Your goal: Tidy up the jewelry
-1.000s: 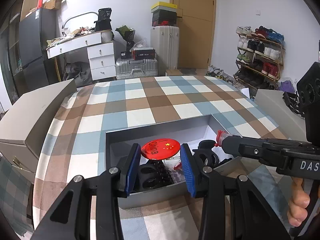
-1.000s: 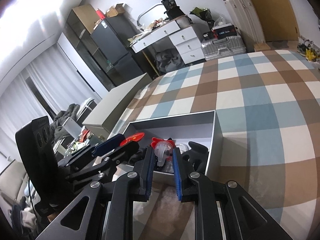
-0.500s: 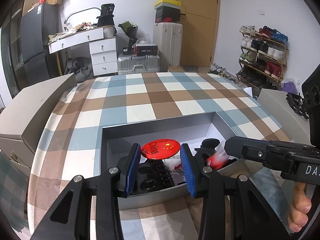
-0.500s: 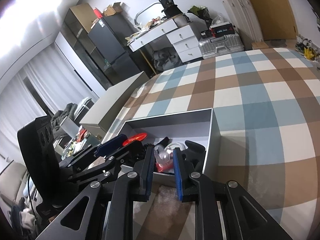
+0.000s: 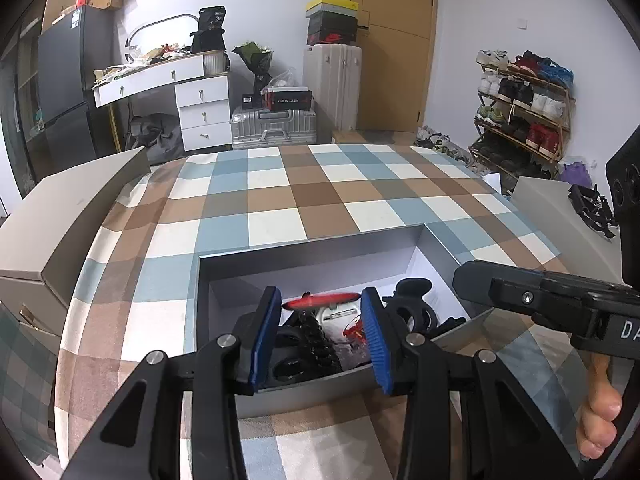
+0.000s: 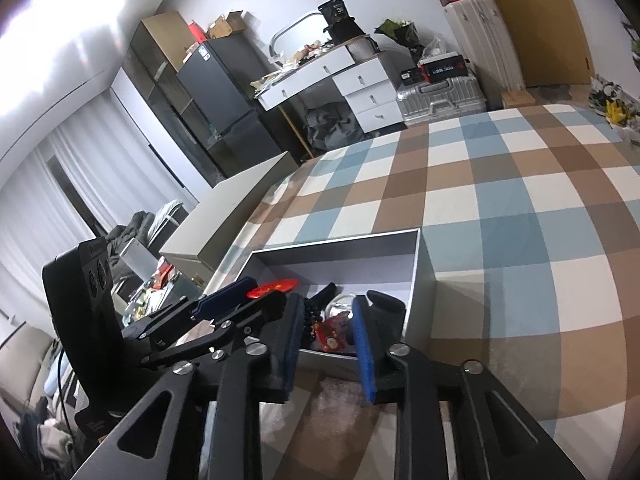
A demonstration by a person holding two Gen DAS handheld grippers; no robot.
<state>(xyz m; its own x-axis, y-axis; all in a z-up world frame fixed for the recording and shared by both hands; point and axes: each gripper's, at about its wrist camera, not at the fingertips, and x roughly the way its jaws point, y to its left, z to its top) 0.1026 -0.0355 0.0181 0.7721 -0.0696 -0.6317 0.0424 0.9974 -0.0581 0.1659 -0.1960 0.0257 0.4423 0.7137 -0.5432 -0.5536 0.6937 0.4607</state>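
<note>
A grey open box (image 5: 320, 248) (image 6: 418, 276) sits on the checked cloth and holds jewelry. Inside lie a red round badge (image 5: 320, 300) (image 6: 274, 287), a black bead bracelet (image 5: 316, 338), a black hair claw (image 5: 412, 304) (image 6: 384, 312) and a small red and clear packet (image 5: 354, 326) (image 6: 334, 330). My left gripper (image 5: 320, 328) is open and empty above the box's near edge. My right gripper (image 6: 326, 344) is open and empty, just above the packet; in the left wrist view its arm (image 5: 532, 296) reaches in from the right.
A beige box lid (image 5: 72, 216) (image 6: 236, 208) lies at the cloth's left edge. A second grey box (image 5: 560, 216) stands at the right. Behind are a desk with drawers (image 5: 200, 96), suitcases (image 5: 276, 124), a shoe rack (image 5: 524, 100) and a dark fridge (image 5: 68, 80).
My right gripper lowered the red and clear packet into the box and opened its jaws, leaving it there. The left gripper tilted lower, so the badge shows edge-on.
</note>
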